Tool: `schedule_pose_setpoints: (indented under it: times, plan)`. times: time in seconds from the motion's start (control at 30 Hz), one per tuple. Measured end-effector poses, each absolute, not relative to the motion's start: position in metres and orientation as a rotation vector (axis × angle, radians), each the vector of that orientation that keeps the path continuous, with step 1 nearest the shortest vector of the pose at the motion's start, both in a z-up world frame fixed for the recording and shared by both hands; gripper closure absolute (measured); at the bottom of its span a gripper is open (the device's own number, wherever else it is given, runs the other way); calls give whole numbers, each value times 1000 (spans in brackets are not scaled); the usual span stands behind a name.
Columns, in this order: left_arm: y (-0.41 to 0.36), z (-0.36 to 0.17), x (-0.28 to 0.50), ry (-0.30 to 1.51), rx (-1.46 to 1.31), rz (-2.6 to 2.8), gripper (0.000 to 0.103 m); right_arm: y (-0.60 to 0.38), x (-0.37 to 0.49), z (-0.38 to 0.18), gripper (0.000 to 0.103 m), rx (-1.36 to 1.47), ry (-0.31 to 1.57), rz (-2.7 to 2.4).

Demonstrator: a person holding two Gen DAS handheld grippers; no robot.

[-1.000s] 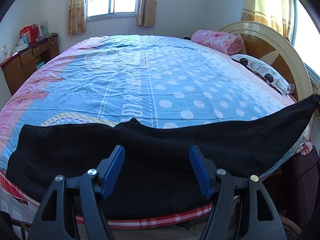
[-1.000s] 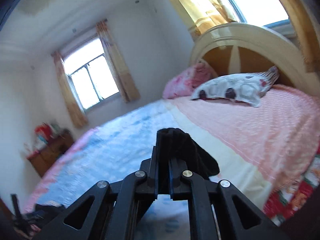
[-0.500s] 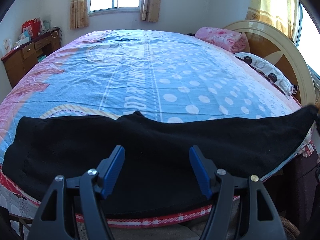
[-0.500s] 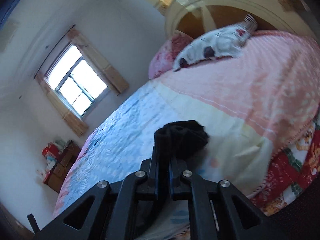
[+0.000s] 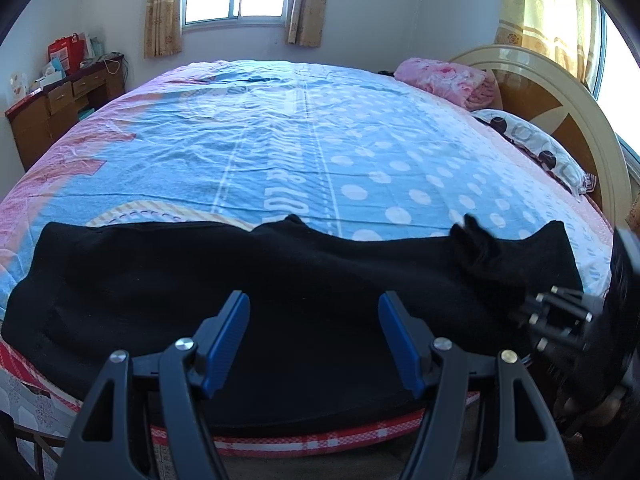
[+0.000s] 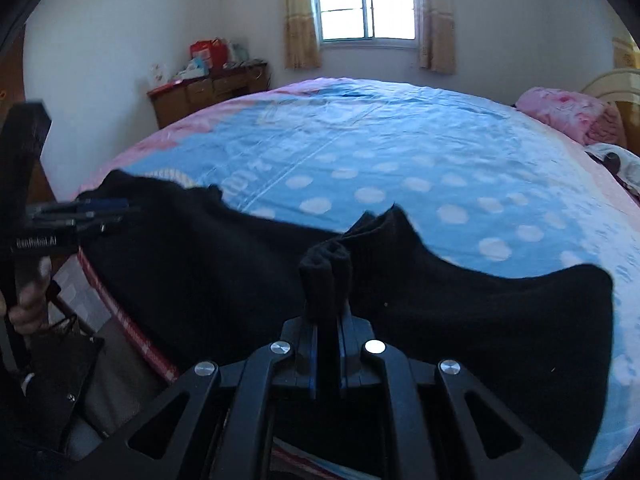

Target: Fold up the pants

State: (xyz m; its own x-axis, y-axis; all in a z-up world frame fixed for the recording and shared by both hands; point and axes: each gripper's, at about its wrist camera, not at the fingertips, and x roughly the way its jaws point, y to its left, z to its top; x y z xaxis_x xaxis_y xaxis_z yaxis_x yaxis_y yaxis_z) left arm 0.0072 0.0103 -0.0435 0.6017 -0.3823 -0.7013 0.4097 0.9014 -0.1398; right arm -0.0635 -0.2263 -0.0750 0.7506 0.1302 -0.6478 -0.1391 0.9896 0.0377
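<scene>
Since 1 s ago the right gripper [image 6: 326, 320] has swung in over the bed, jaws clamped on a bunched end of the black knit pants [image 5: 280, 280]. Pants lie along the near edge of the blue dotted bedsheet [image 5: 320, 140]. Left gripper [image 5: 314, 336] hovers above them, jaws apart, empty. Fabric looks soft, limp, light; I'd pinch hems or waistband corners.

Blue dotted bedsheet [image 5: 280, 132], pink pillow [image 5: 444, 78], wooden dresser [image 5: 52, 108], curtained window [image 6: 366, 4]
</scene>
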Motion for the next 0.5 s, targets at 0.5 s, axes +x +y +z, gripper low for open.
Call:
schedule_pose_setpoints:
  times: [0.5]
  plan:
    - [3,-50,9,817,38,-477,34,-180,-63,-98,61,-202,704,251]
